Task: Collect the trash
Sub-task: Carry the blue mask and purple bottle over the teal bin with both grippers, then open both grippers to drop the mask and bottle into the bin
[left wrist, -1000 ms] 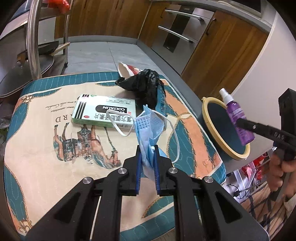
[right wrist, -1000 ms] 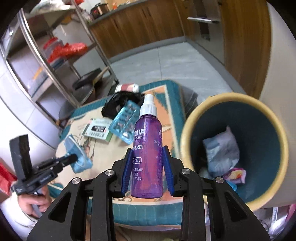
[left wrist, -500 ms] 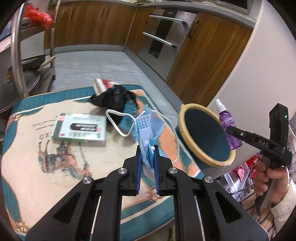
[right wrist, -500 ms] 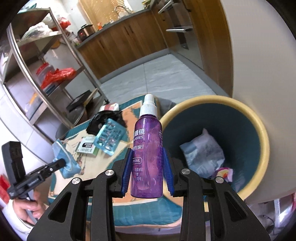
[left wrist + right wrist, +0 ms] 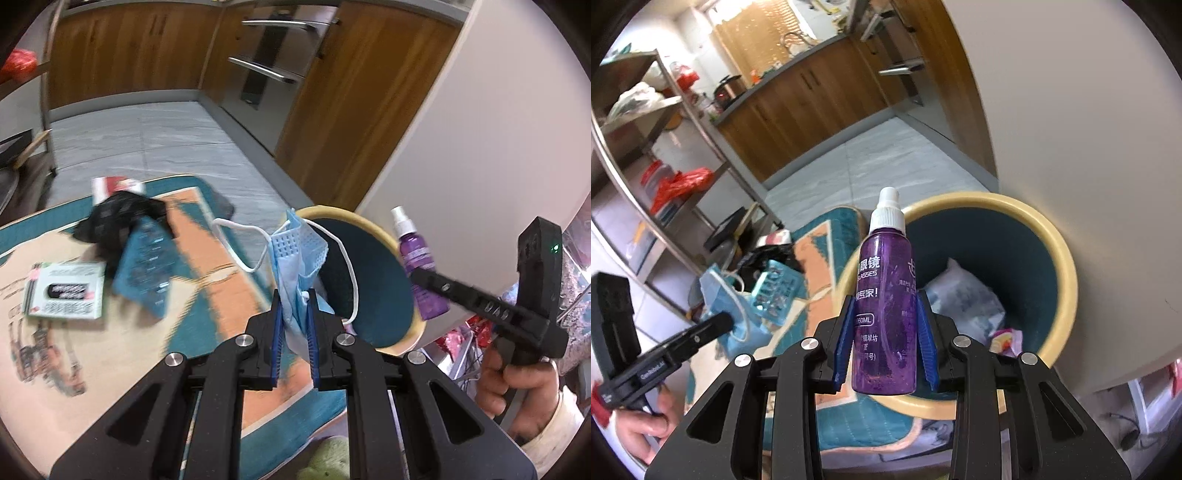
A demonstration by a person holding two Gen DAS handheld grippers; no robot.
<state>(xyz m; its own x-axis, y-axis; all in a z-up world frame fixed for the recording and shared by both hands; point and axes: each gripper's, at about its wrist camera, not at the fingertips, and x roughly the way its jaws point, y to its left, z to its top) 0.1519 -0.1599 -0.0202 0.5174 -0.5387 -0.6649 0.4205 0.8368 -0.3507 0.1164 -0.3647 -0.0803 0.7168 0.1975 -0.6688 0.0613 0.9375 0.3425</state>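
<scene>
My left gripper (image 5: 294, 295) is shut on a crumpled blue face mask (image 5: 297, 254) and holds it up just left of the bin's rim, white ear loops dangling. My right gripper (image 5: 885, 314) is shut on a purple spray bottle (image 5: 884, 291) with a white nozzle, held upright over the near rim of the teal bin with a yellow rim (image 5: 1062, 266). The bin (image 5: 369, 280) holds crumpled wrappers (image 5: 964, 299). The bottle also shows in the left wrist view (image 5: 419, 266), and the mask in the right wrist view (image 5: 718, 299).
On the patterned mat (image 5: 207, 295) lie a green-white medicine box (image 5: 64, 291), a blue blister pack (image 5: 142, 266), a black plastic bag (image 5: 118, 218) and a red-white wrapper (image 5: 114, 184). A steel shelf rack (image 5: 665, 184) stands left; a white wall (image 5: 1089, 147) flanks the bin.
My left gripper has carried the mask right, from over the mat to beside the bin's rim. My right gripper has lifted the bottle closer over the bin.
</scene>
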